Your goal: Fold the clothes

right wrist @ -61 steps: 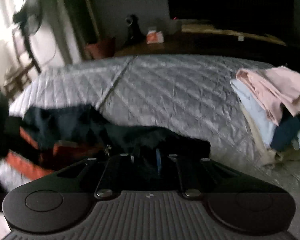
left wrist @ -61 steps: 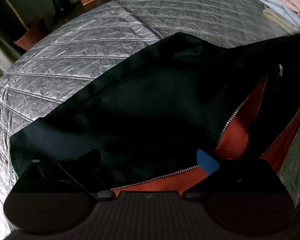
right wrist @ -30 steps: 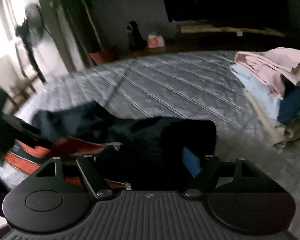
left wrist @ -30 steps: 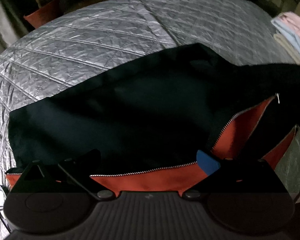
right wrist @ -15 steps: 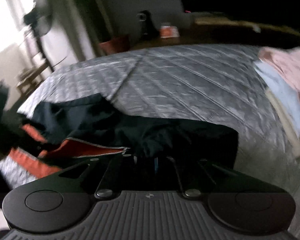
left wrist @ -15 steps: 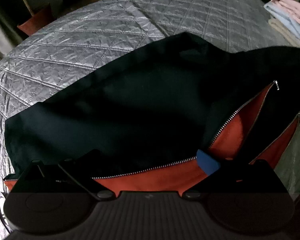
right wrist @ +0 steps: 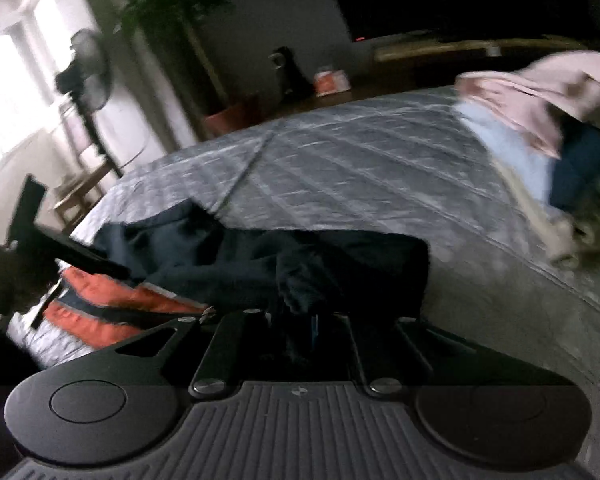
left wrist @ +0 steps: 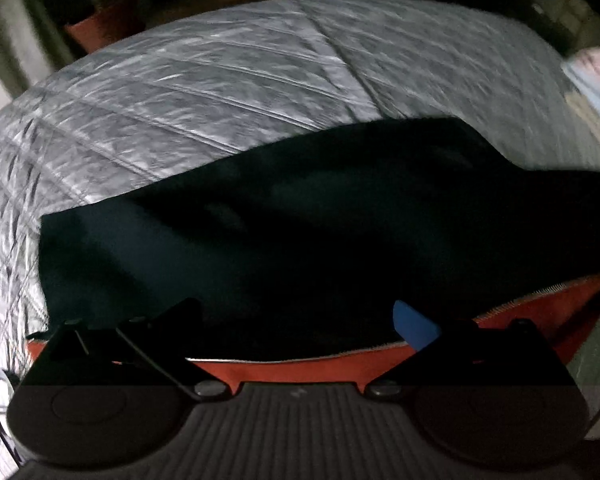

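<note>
Dark navy fabric with an orange lining, the jacket (left wrist: 300, 240) sprawls across the middle of the frame on the grey quilted bed (left wrist: 220, 80). The left gripper (left wrist: 296, 320) stands wide over its zipper edge. The right gripper (right wrist: 312, 328) pinches a jacket fold at lower centre.

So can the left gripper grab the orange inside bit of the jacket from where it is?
Probably yes. The left gripper is open over the dark jacket, and the orange lining lies bare just below its fingers with nothing covering it.
</note>
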Available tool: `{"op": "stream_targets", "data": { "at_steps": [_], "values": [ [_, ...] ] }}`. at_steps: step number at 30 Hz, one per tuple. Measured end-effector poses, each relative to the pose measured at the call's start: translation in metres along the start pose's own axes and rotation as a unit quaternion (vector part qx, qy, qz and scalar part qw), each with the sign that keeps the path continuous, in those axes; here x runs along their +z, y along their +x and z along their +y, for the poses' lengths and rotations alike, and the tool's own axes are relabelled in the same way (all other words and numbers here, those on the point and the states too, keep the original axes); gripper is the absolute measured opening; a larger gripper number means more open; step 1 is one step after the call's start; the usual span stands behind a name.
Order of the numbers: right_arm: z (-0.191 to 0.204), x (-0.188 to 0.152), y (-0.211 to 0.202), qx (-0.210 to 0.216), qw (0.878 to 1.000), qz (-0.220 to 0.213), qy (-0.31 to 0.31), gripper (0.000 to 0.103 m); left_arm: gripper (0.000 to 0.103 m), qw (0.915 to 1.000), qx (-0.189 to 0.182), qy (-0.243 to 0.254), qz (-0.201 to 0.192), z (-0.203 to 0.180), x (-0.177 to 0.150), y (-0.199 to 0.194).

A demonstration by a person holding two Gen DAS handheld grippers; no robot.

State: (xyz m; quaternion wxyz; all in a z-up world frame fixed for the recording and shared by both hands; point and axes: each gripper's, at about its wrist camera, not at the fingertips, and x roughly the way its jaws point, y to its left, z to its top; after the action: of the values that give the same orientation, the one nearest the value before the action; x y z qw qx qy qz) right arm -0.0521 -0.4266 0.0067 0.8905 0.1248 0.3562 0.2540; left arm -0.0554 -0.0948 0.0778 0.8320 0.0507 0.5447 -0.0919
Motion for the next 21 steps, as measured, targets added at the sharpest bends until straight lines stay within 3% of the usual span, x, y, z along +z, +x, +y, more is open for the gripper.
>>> {"op": "stream_targets", "data": {
  "at_steps": [4,8,10,13,16,21],
  "values": [
    [0.014,0.011,-0.001,0.015,0.999,-0.016,-0.031,0.015,0.102,0.9988,-0.046,0.003,0.018,-0.007,-0.006,0.000],
    [0.021,0.020,-0.012,0.094,0.992,-0.060,-0.054,0.015,0.102,0.9977,-0.047,0.046,0.019,-0.025,-0.016,-0.002],
    [0.006,0.012,-0.011,0.070,0.996,-0.055,-0.027,0.015,0.102,0.9976,-0.037,0.052,0.027,-0.026,-0.019,0.002],
    [-0.018,-0.006,0.000,-0.016,1.000,0.012,0.004,0.018,0.102,0.9980,-0.022,0.055,0.020,-0.026,-0.023,-0.001],
    [-0.019,-0.018,0.001,-0.048,0.999,0.024,0.002,0.018,0.101,0.9985,-0.007,0.054,0.004,-0.026,-0.027,-0.009],
    [-0.020,-0.017,0.007,-0.059,0.998,0.034,0.012,0.018,0.102,0.9962,-0.062,0.051,-0.034,-0.047,-0.031,-0.033]
  ]
}}
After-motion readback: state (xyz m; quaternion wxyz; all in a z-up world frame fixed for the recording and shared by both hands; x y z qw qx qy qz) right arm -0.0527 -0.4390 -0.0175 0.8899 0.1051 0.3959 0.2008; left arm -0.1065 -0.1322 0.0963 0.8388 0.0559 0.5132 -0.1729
